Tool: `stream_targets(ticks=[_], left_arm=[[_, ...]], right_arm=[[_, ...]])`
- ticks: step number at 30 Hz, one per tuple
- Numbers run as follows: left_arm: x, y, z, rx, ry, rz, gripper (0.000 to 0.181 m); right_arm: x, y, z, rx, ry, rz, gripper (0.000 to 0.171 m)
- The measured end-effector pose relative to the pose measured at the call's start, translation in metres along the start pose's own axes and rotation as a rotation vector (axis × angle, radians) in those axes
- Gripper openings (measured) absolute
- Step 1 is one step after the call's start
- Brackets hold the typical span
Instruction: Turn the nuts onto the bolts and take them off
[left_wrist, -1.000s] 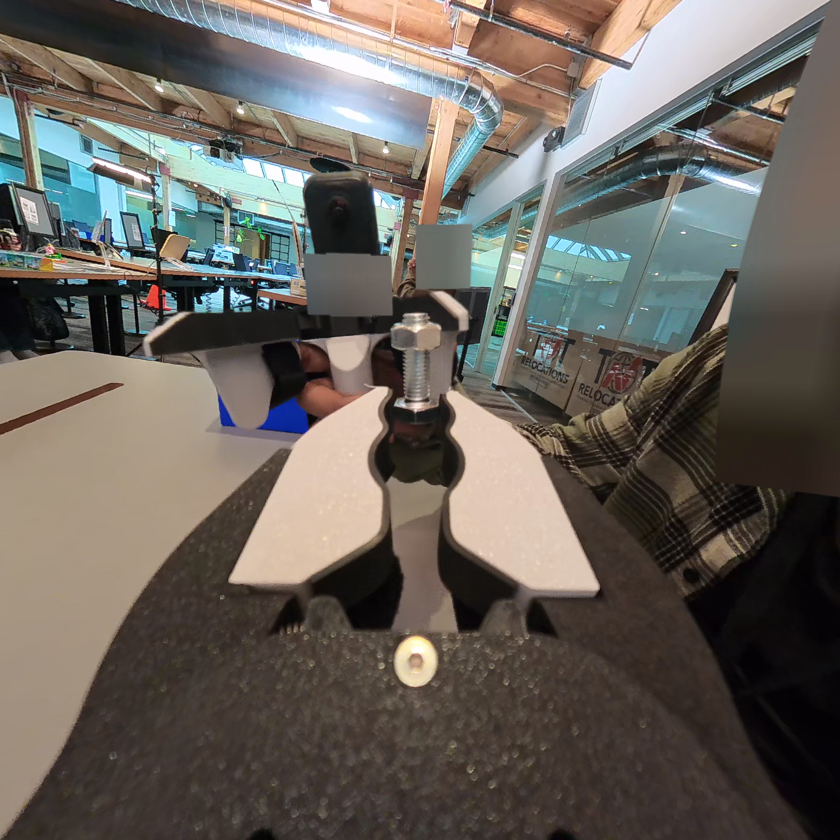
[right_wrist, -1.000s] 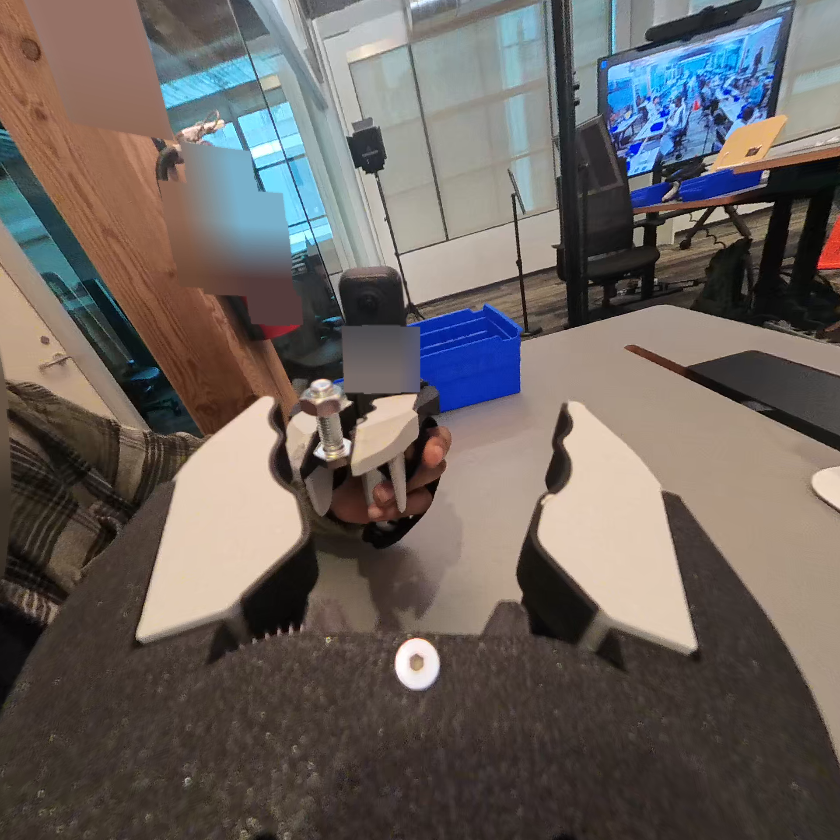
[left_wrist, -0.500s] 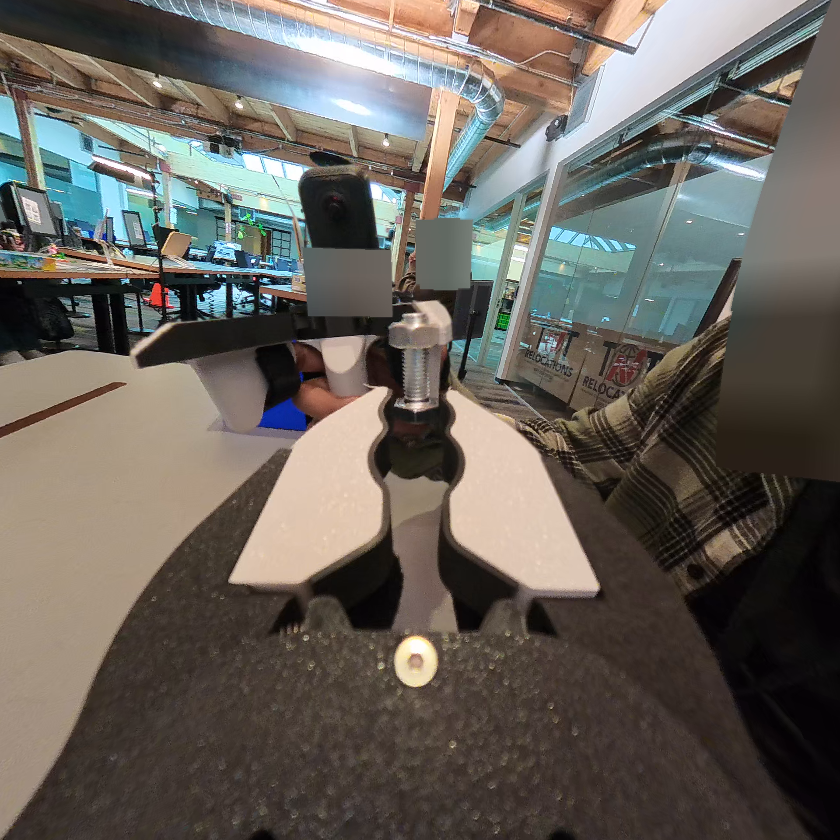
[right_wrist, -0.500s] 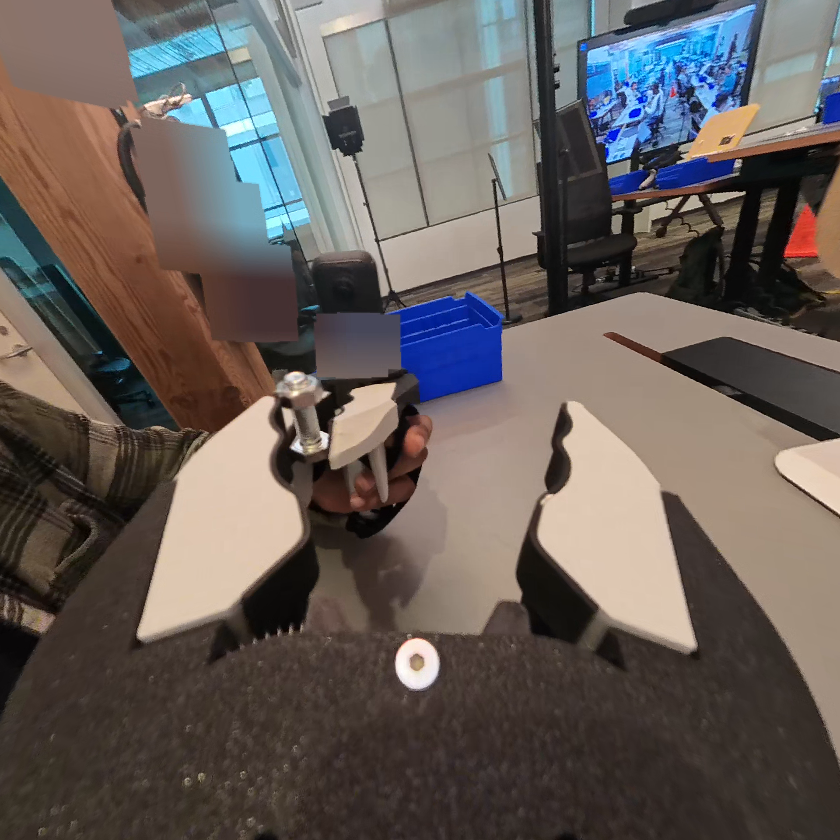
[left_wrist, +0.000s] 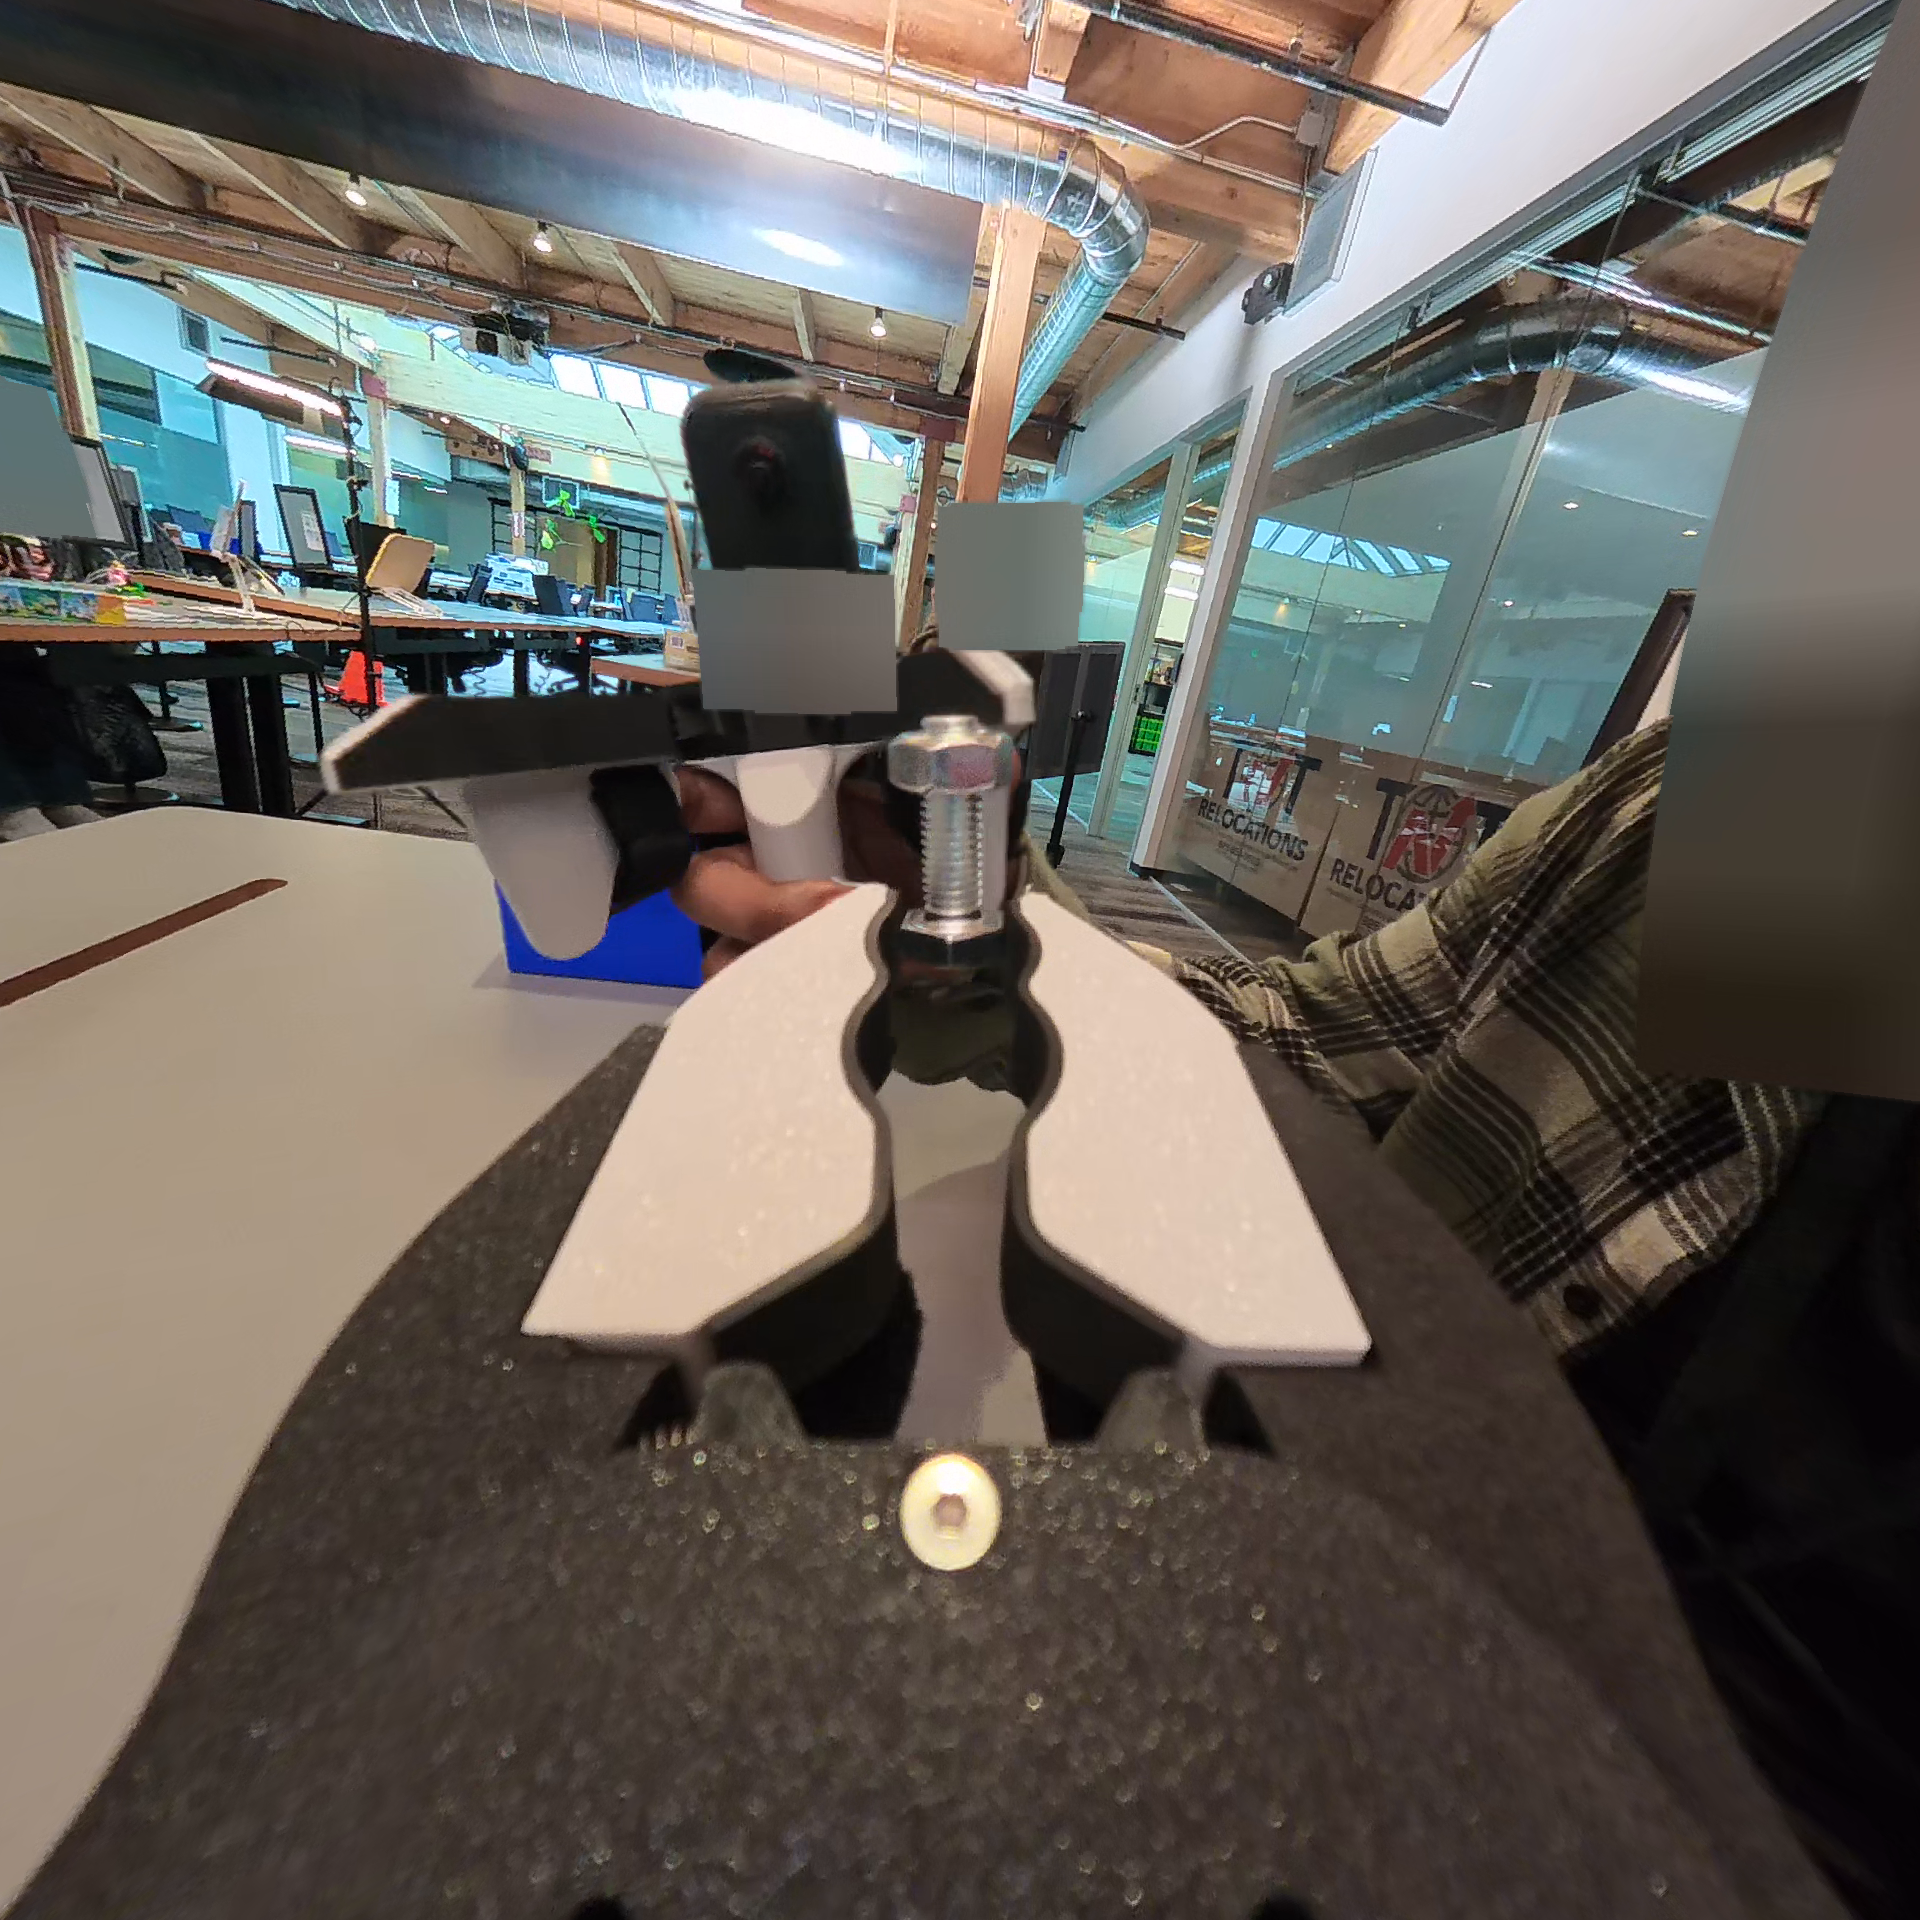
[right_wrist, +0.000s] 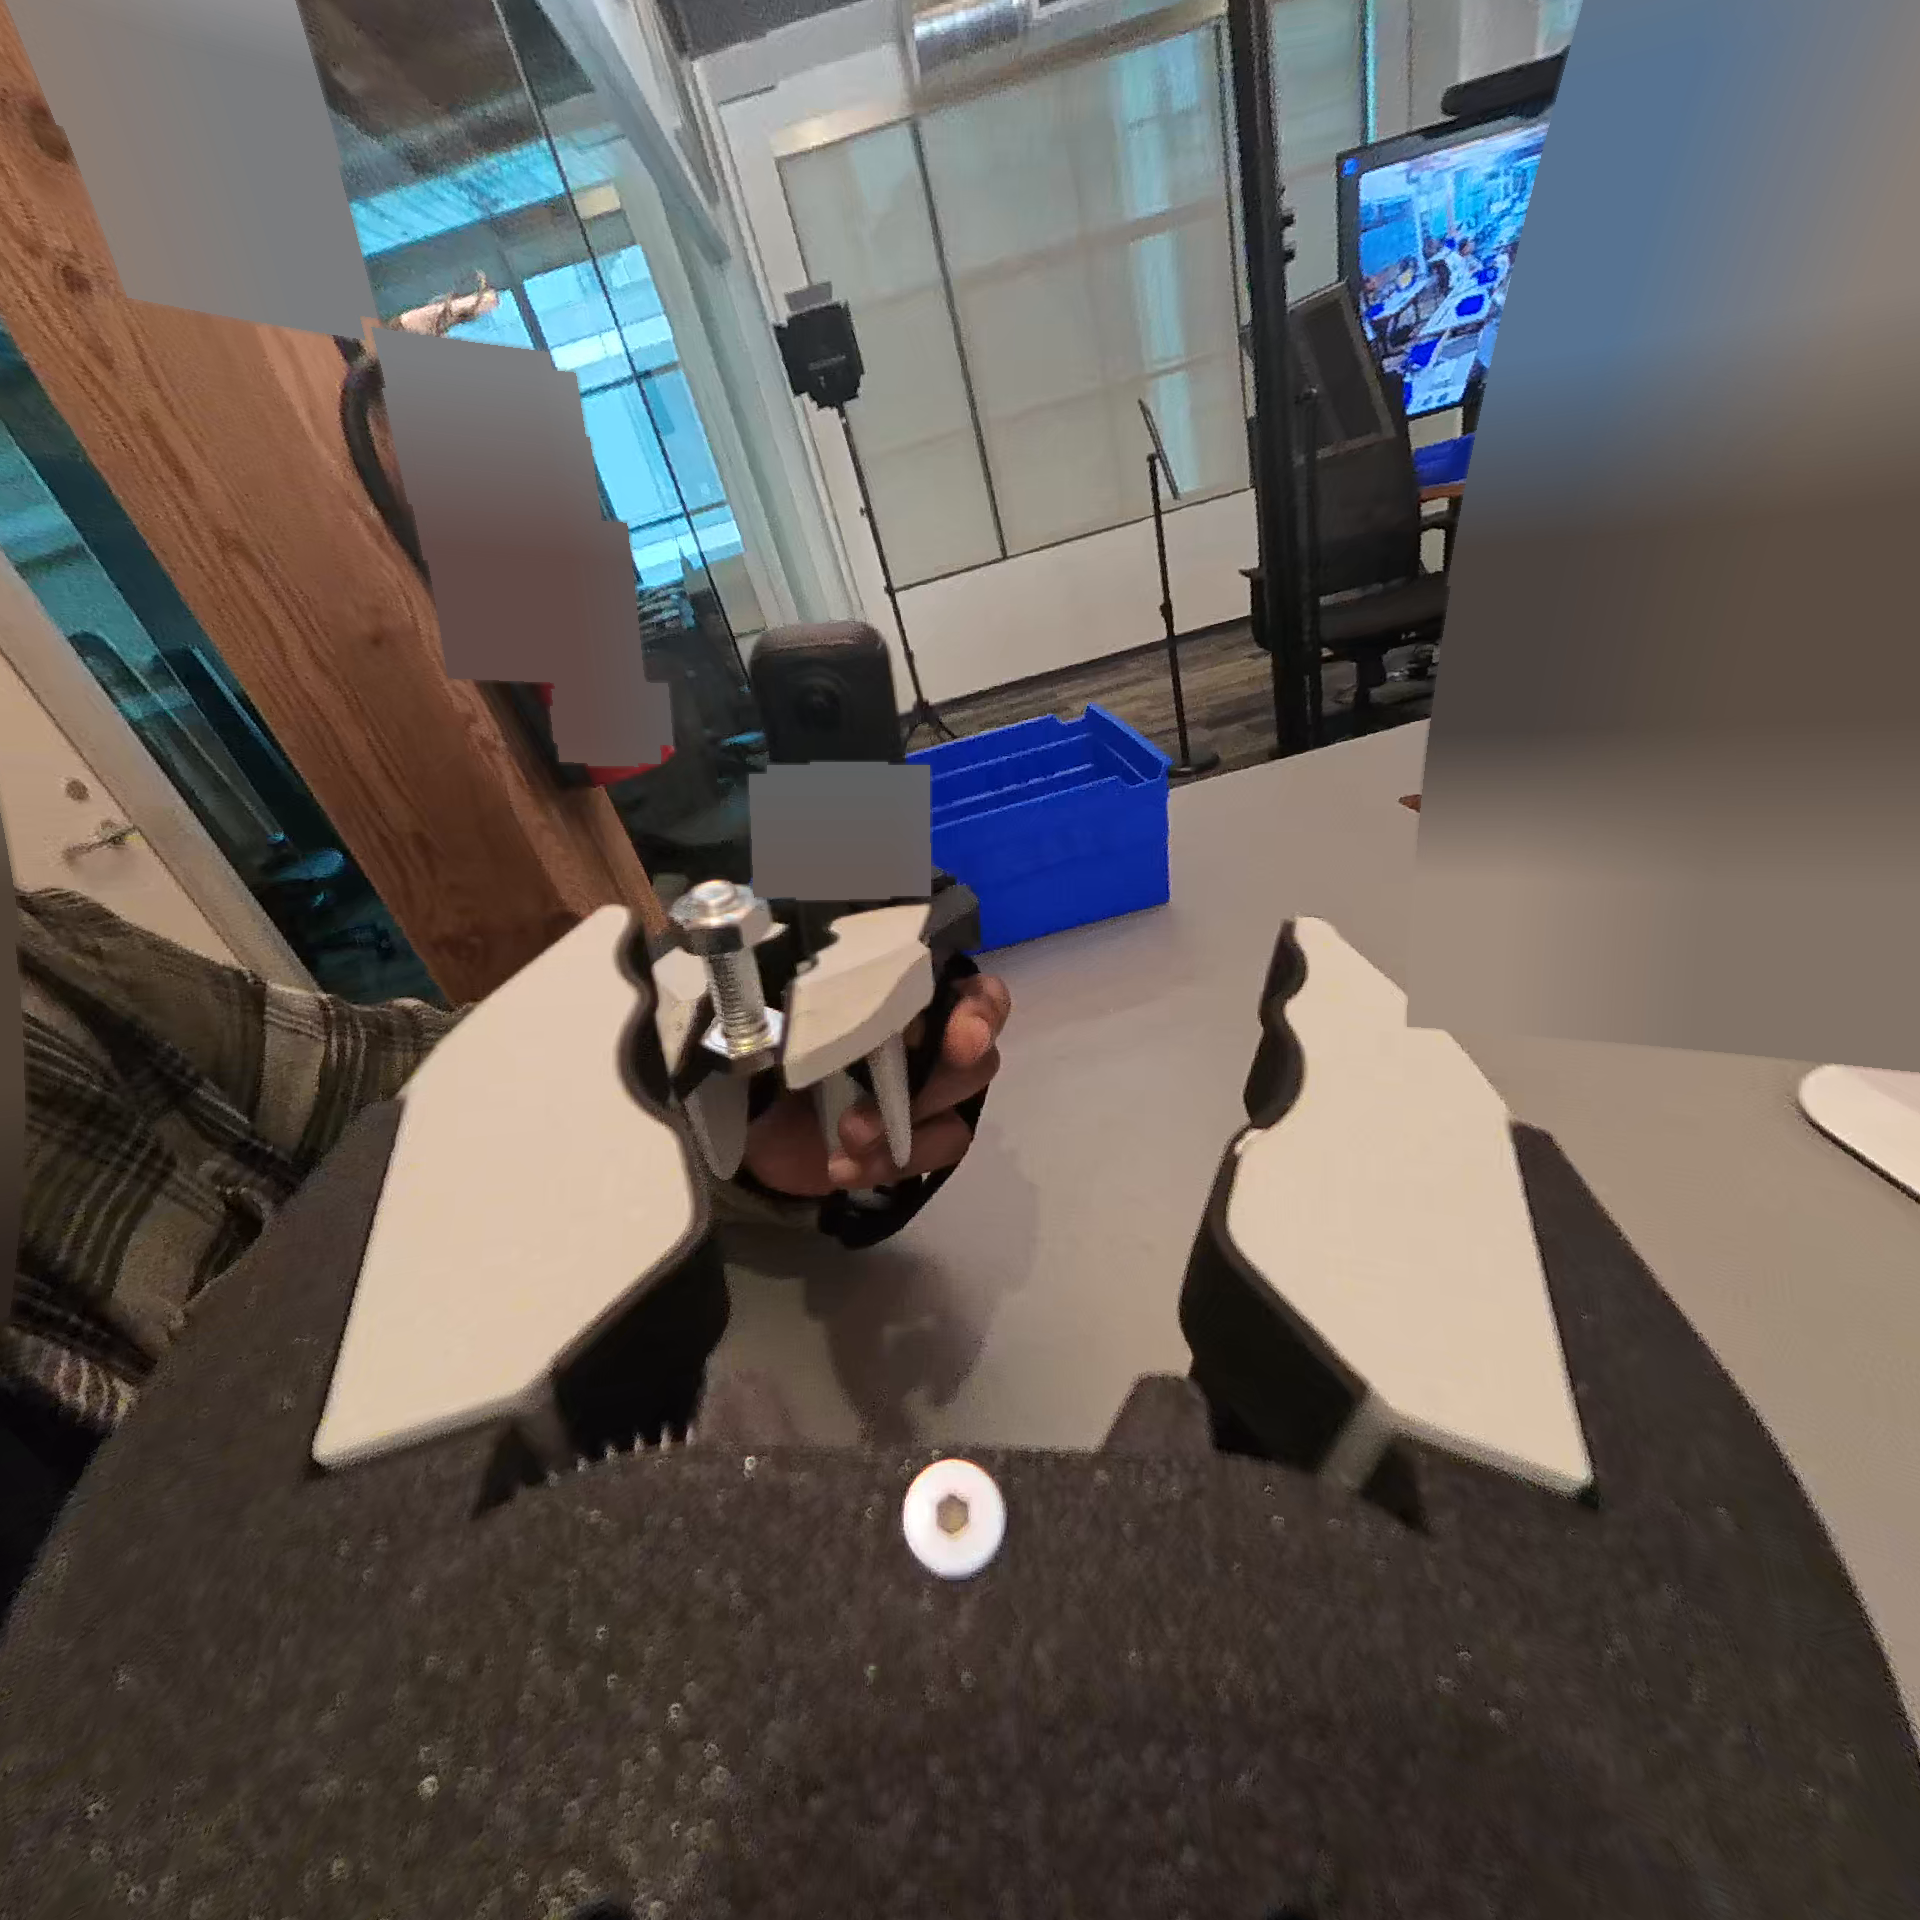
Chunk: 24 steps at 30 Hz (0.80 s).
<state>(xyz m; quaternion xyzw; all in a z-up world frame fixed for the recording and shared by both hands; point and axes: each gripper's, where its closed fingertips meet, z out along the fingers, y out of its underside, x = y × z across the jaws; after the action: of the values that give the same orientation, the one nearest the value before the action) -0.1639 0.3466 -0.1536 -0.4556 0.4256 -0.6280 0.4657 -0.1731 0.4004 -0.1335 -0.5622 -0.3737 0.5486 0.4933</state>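
Grey table (right_wrist: 1299, 914): blue bin (right_wrist: 1049, 831) (stacked, seemingly), white object (right_wrist: 1860, 1122) at edge.

One bolt (left_wrist: 951, 842), one nut (left_wrist: 948, 756) on it, two grippers (left_wrist: 948, 925) (right_wrist: 961, 1029), one blue bin (right_wrist: 1049, 831), one table (left_wrist: 208, 1091), one monitor (right_wrist: 1439, 281)

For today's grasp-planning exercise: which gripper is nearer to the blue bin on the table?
Left. The left gripper, shut on the bolt, sits just in front of the blue bin. The right gripper, open, is farther back, looking past the left one.
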Motion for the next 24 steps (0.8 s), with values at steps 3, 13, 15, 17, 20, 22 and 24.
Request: stream_targets(ticks=[3, 13, 15, 17, 20, 22, 24], left_arm=[[0.0, 0.001, 0.001, -0.004, 0.005, -0.003, 0.018], [0.001, 0.001, 0.001, -0.006, 0.005, -0.001, 0.018], [0.0, 0.0, 0.0, -0.005, 0.002, 0.001, 0.018], [0.0, -0.001, -0.001, 0.001, 0.001, 0.002, 0.018], [0.0, 0.0, 0.0, -0.003, 0.002, 0.001, 0.018], [0.0, 0.001, 0.001, -0.006, 0.006, -0.004, 0.018], [0.001, 0.001, 0.001, -0.009, 0.007, 0.0, 0.018]], right_arm=[[-0.001, 0.008, 0.008, -0.05, 0.02, -0.03, 0.108], [0.001, 0.008, 0.007, -0.05, 0.033, -0.036, 0.11], [0.009, 0.006, 0.0, -0.039, 0.059, -0.025, 0.109], [0.011, 0.002, -0.006, -0.018, 0.056, -0.015, 0.11], [-0.001, 0.001, 0.002, -0.017, 0.014, -0.022, 0.111], [-0.002, 0.006, 0.008, -0.044, 0.018, -0.034, 0.11], [0.002, 0.007, 0.004, -0.044, 0.033, -0.026, 0.11]])
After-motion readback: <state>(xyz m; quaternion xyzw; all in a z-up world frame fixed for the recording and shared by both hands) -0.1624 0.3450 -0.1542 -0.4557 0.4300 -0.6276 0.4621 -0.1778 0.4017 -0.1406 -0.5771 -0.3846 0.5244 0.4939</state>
